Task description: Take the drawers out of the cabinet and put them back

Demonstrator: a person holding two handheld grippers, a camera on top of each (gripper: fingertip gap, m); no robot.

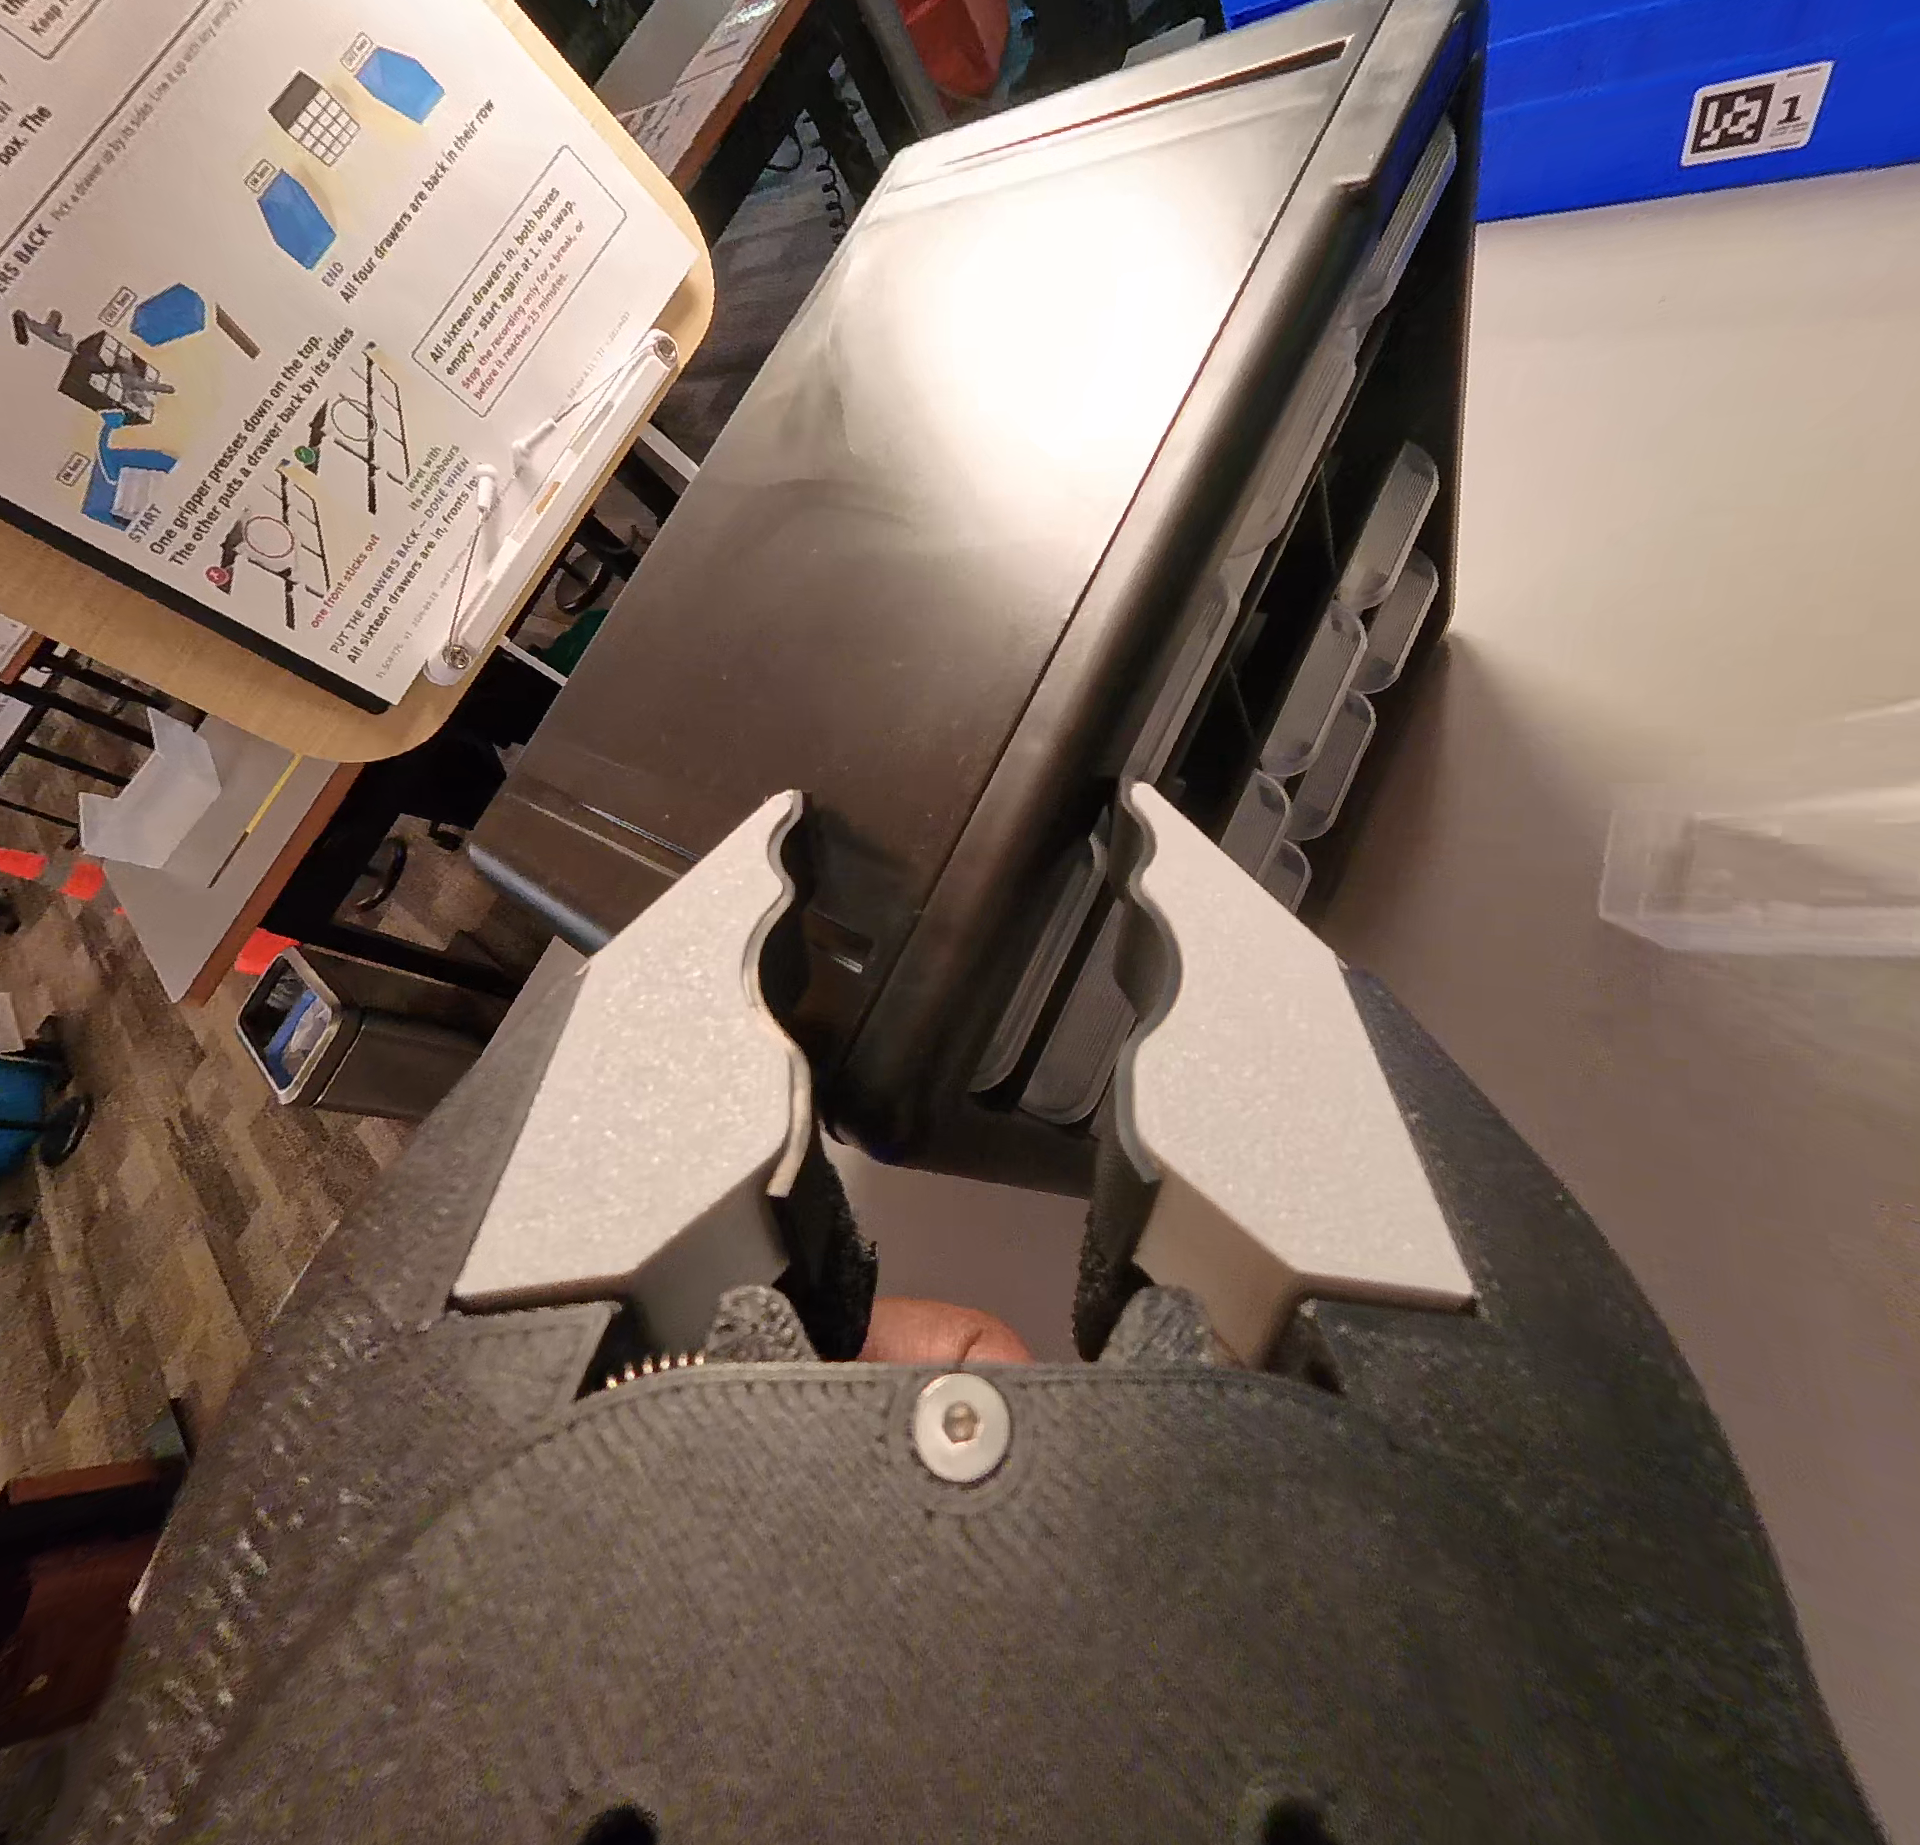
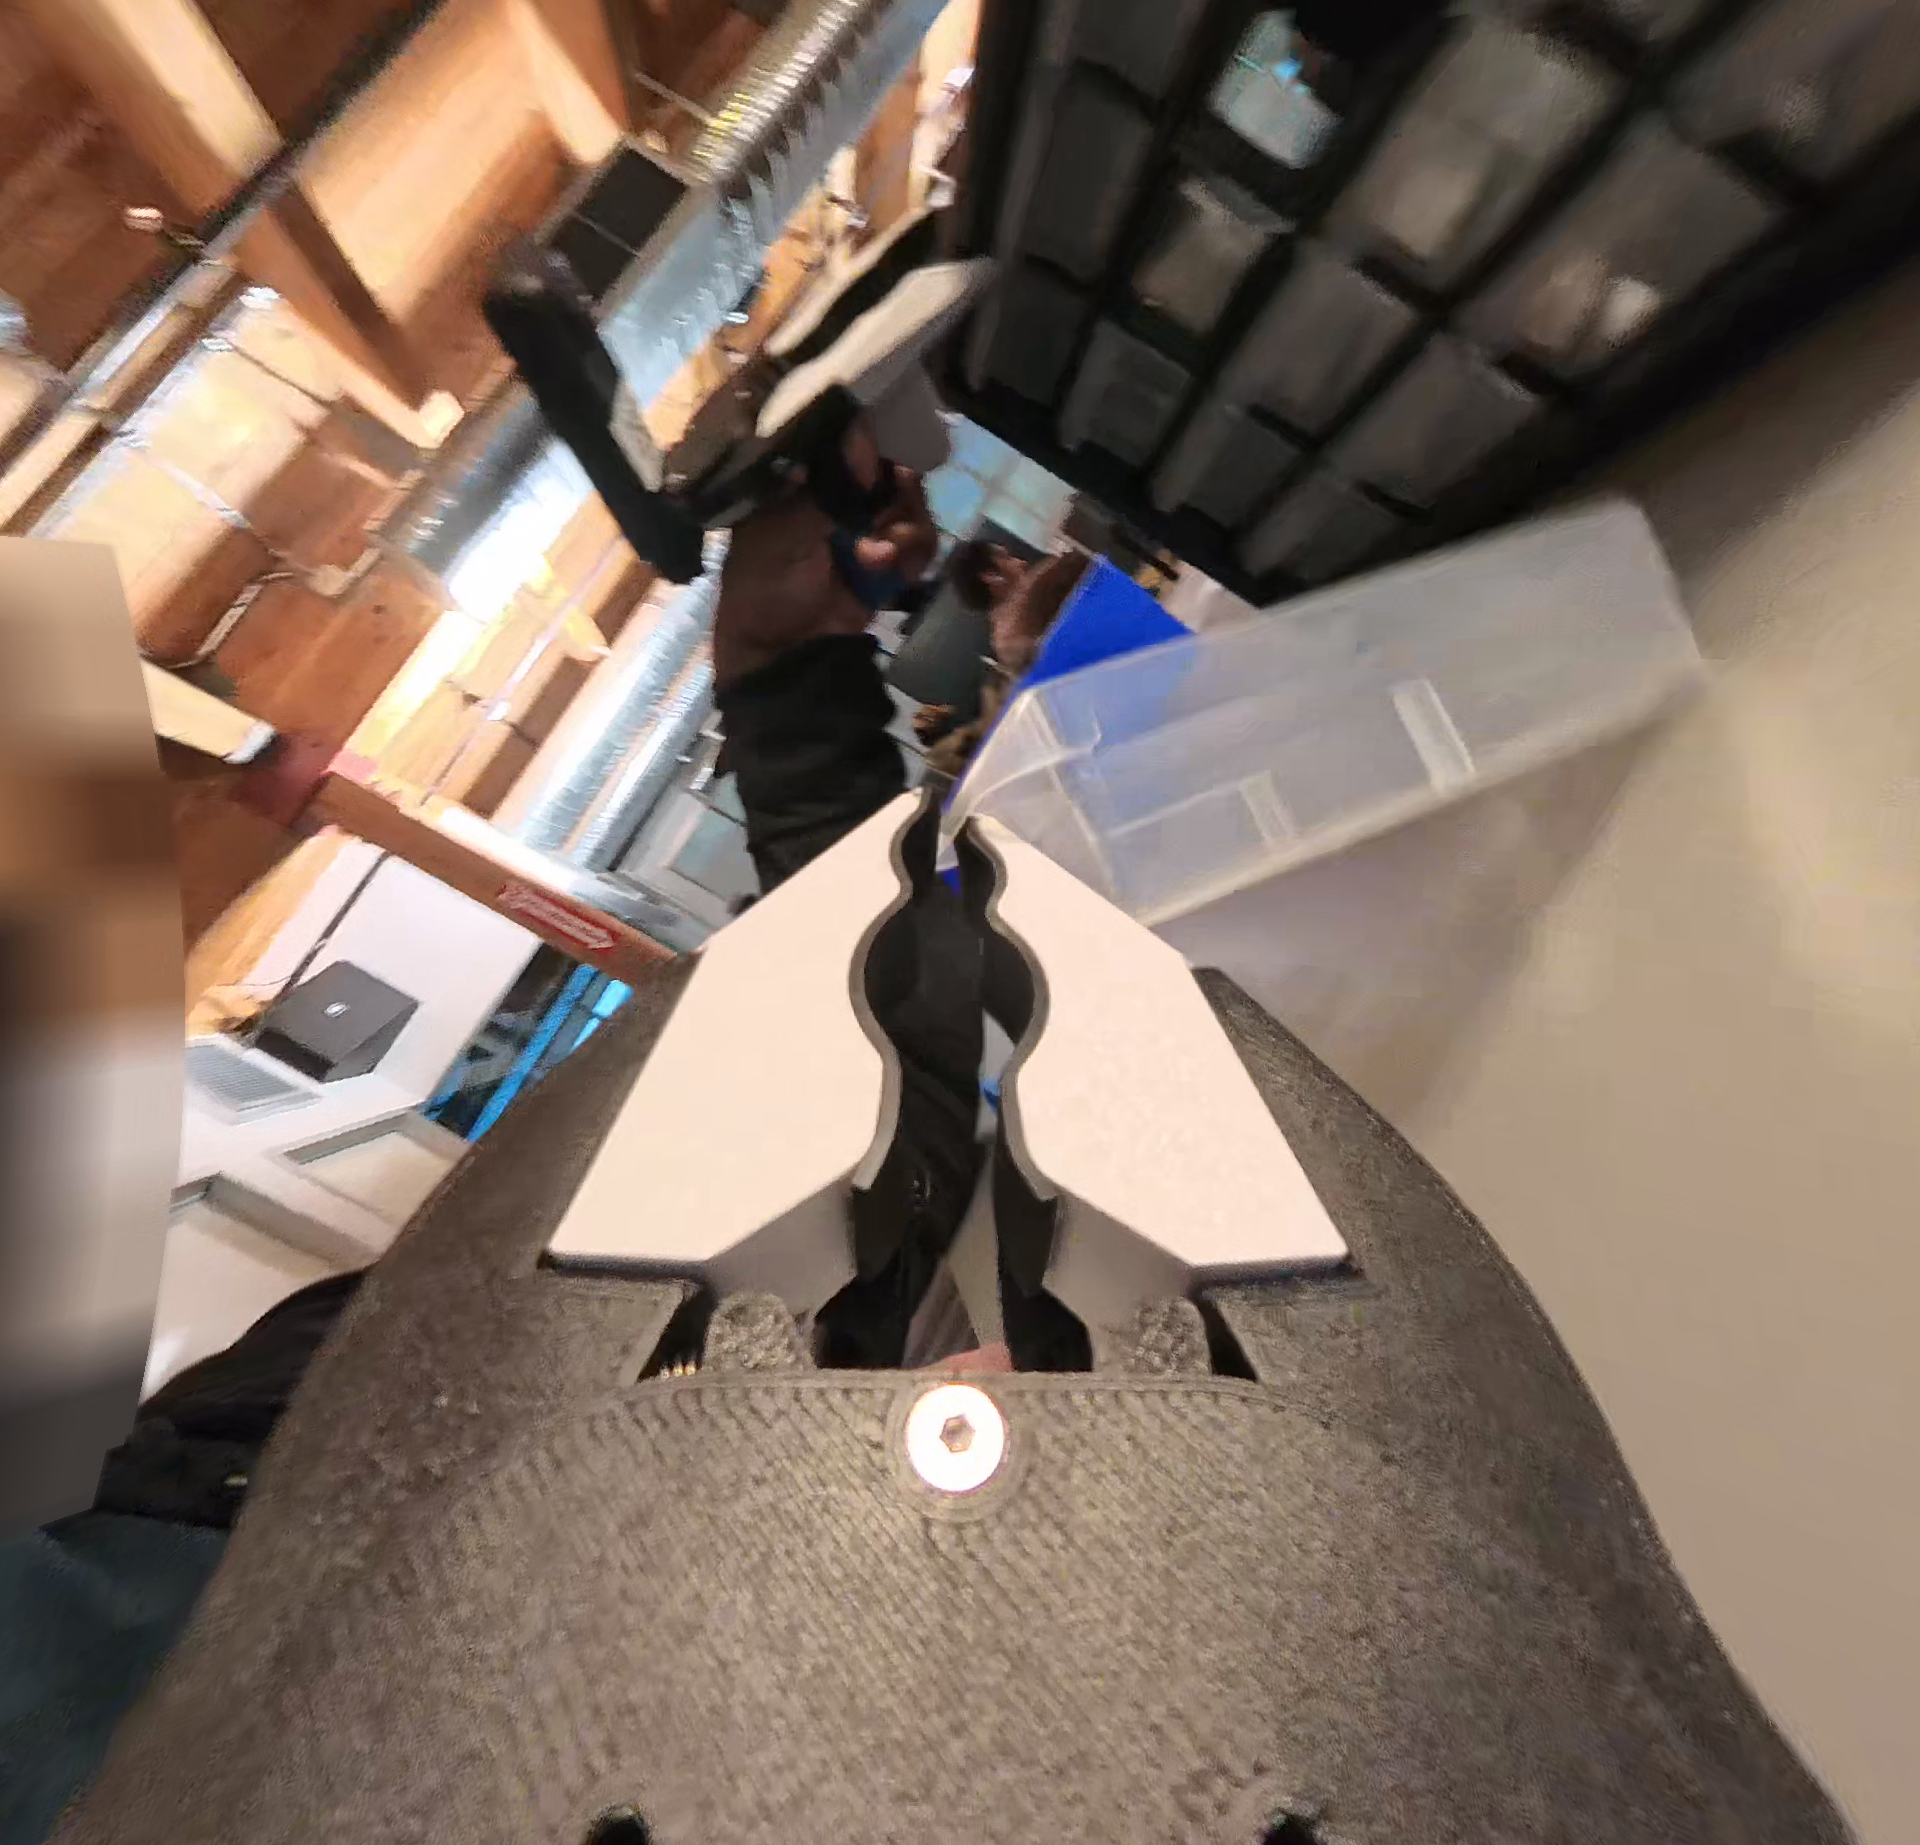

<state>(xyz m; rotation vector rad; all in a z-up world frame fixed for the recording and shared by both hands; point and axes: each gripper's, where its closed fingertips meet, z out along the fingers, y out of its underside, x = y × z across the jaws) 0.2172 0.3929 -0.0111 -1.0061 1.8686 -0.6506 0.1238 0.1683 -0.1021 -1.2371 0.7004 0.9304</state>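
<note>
The black cabinet (image 1: 935,445) stands on the pale table (image 1: 1662,548), with clear drawers (image 1: 1320,694) in its front slots. My left gripper (image 1: 961,808) is open, and its fingers straddle the cabinet's near top front corner without closing on it. It also shows in the right wrist view (image 2: 883,351), at the cabinet's (image 2: 1351,237) top edge. My right gripper (image 2: 943,813) is shut on the thin side wall of a clear plastic drawer (image 2: 1351,735), which is out of the cabinet and tilted just above the table. A clear drawer (image 1: 1766,881) shows blurred at the right edge of the left wrist view.
A blue bin (image 1: 1662,60) with a marker tag stands behind the cabinet. An instruction board (image 1: 312,289) on a wooden stand is to the left, past the table's edge. A person in dark clothes (image 2: 810,735) holds the grippers. Bare table (image 2: 1714,1068) lies right of the drawer.
</note>
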